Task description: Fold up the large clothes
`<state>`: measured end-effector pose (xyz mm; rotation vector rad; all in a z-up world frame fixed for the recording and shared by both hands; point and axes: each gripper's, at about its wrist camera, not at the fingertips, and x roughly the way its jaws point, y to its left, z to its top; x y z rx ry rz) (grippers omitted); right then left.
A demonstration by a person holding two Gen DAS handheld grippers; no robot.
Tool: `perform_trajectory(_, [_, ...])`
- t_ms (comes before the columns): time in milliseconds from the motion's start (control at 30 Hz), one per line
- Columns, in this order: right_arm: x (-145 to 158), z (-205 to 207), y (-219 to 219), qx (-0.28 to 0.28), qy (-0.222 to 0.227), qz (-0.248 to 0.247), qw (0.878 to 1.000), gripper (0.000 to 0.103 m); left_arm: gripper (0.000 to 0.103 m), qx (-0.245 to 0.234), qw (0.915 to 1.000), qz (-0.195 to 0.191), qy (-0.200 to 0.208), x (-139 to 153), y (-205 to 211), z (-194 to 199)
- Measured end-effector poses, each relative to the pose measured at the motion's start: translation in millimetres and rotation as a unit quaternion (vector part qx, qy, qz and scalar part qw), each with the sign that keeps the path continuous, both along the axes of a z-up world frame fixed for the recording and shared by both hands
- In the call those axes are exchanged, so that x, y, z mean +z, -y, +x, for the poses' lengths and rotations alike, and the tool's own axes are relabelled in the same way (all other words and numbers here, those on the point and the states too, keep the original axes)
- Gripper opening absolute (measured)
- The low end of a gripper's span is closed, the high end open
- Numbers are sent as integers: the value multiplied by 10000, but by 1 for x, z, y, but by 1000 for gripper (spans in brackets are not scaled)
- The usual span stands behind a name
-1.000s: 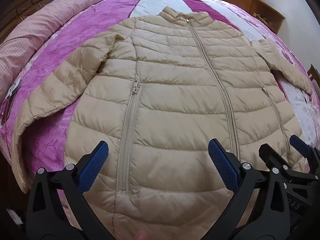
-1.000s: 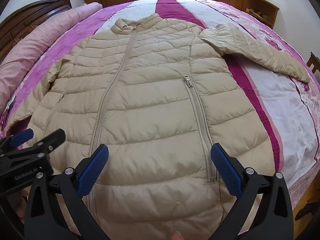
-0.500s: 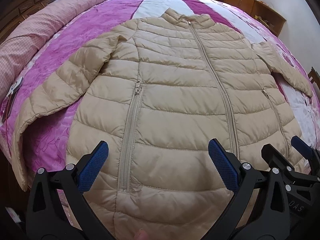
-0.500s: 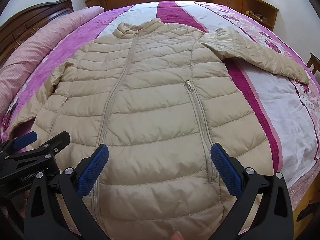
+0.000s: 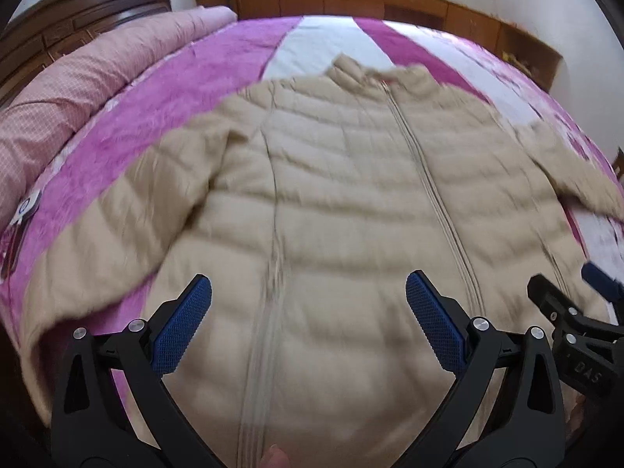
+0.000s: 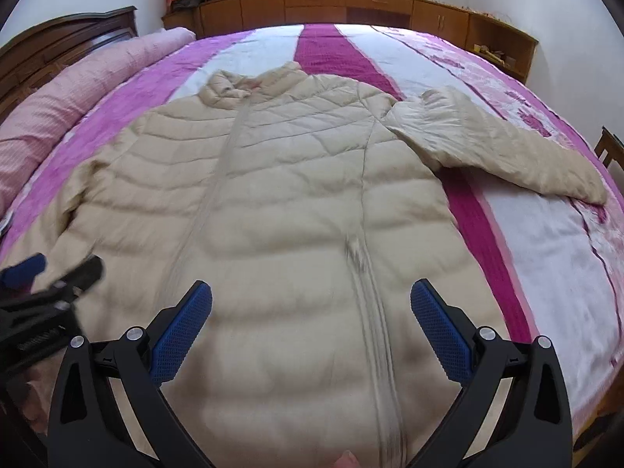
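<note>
the beige quilted puffer jacket [image 5: 343, 210] lies flat, front up and zipped, on the bed's pink, magenta and white striped bedspread [image 6: 319, 45]. its long axis runs from the hem under the cameras to the collar at the far end, so it points away from the person. one sleeve angles out to the right [image 6: 507, 148], the other to the left [image 5: 117, 234]. the left gripper [image 5: 308, 327] and the right gripper [image 6: 312, 327] hover over the hem, both spread wide and holding nothing. the risk, i judge: the slick, puffy fabric may slide from a shallow pinch, or one layer may lift alone and skew the fold. blur near the hem hides how close the pads are, probably not touching.
</note>
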<state>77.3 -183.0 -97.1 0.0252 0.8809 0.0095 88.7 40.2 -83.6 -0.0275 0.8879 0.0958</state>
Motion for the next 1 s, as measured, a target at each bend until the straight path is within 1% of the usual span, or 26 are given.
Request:
perform_trajectory(100, [-18,23,6,-121,-86,-45,9999,98,99,189,9998,-111,39,-12,-9,21])
perform_trajectory(167, [-28,26,11,-168,-57,84,9998,98,99,318,9994,-35,-93,-30,-15,32])
perform_trajectory(200, [-30,26,11,-177,-37,123,9998,98,100,294,9995,-43,-105,-38,-16,35])
perform_trajectory(233, [-32,24,11,-195,0,144,9997,98,100,270,9996,-80,-32,-45,-17,36])
perform_trajectory(300, [-33,21,9,-198,49,73,9998,98,100,291,9996,-28,59,-46,-15,33])
perform_trajectory(333, [-34,20,8,-196,65,65,9998,98,100,295,9995,63,77,-47,-13,33])
perform_trajectory(433, [-35,18,9,-196,134,80,9997,98,100,298,9994,140,112,-48,-11,30])
perform_trajectory(567, [-35,18,9,-196,136,75,9997,98,100,298,9995,83,112,-49,-10,28])
perform_trajectory(1000, [-36,18,9,-194,134,78,9997,98,100,300,9994,88,116,-49,-12,29])
